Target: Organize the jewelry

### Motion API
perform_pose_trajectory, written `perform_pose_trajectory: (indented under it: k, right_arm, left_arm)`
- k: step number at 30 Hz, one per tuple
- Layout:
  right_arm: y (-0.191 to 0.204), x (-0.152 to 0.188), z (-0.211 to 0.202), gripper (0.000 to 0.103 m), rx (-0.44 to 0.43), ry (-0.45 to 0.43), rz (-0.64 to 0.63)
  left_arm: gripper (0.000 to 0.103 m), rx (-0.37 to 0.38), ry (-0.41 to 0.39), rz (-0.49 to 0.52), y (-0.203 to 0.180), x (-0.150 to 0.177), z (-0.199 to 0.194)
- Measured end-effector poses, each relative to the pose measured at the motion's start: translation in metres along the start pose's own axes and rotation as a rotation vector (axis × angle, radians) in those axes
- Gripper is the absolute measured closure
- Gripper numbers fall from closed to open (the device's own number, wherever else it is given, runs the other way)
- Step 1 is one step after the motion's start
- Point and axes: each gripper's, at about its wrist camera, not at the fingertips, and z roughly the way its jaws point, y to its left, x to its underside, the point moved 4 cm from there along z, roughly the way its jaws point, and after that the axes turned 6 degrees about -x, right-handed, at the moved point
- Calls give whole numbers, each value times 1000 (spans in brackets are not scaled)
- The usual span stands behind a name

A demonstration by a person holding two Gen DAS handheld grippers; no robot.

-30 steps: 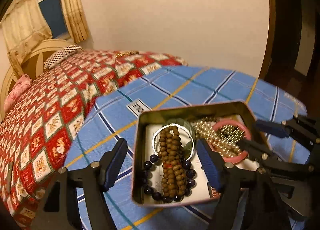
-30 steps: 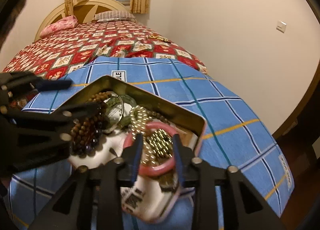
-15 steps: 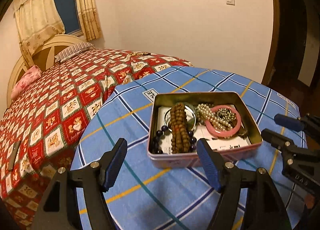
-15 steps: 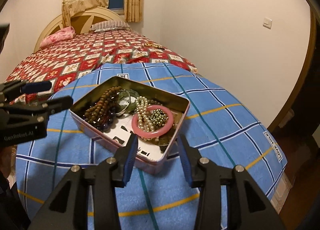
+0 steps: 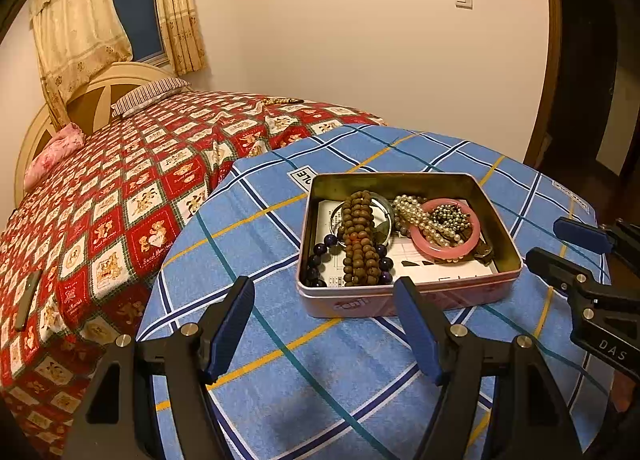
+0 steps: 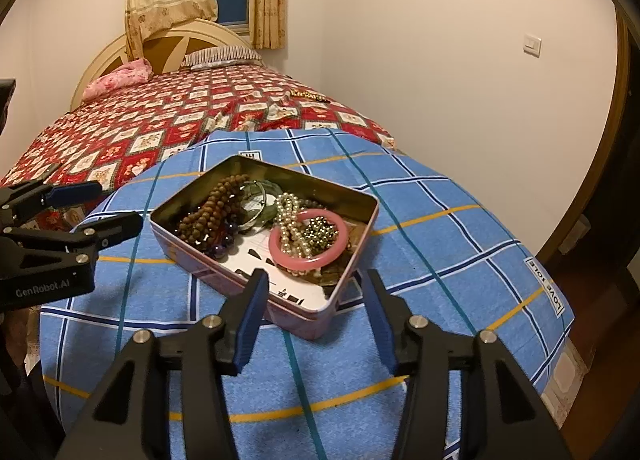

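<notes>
Left hand-held gripper [image 5: 324,324], nearest the viewer: jaws spread wide, nothing between them, poised above the blue checked cloth [image 5: 280,372] just short of the near wall of the tin. Right hand-held gripper [image 6: 314,314]: jaws likewise spread wide and empty, poised before the tin's near corner; in the left wrist view it appears at the right edge [image 5: 560,244], beside the tin's right wall.

Tin [image 5: 400,302]: open, rectangular, pink outside and gold inside, resting near the middle of the cloth-covered surface. A white printed card [image 5: 432,272] lines its floor. Contents, left to right in the left wrist view: dark purple bead bracelet [image 5: 320,250] at the near left corner; brown wooden bead string [image 5: 360,240] lying across a silver bangle [image 5: 382,216]; pearl strand [image 5: 416,216] draped over the rim of a pink bangle [image 5: 448,250]; a cluster of small metallic beads [image 5: 450,216] inside that bangle.

Beyond the far edge of the surface: a bed with a red patterned quilt [image 5: 120,200], a striped pillow [image 5: 152,94], a pink pillow [image 5: 52,152], a small beaded item [image 5: 280,100] lying on the quilt's far side, and a curtained window [image 5: 132,28].
</notes>
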Motion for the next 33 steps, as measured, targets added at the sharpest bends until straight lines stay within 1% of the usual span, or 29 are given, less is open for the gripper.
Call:
perform_pose_trajectory:
  k: [10,33]
  right_arm:
    - [1,0,-1,50,-1,-3,2]
    - [5,0,-6,47,-9,-9,2]
  left_arm:
    - [31,9,-4,0,-2,0,-3]
    - [31,4,-4,-3,-2,1,-4]
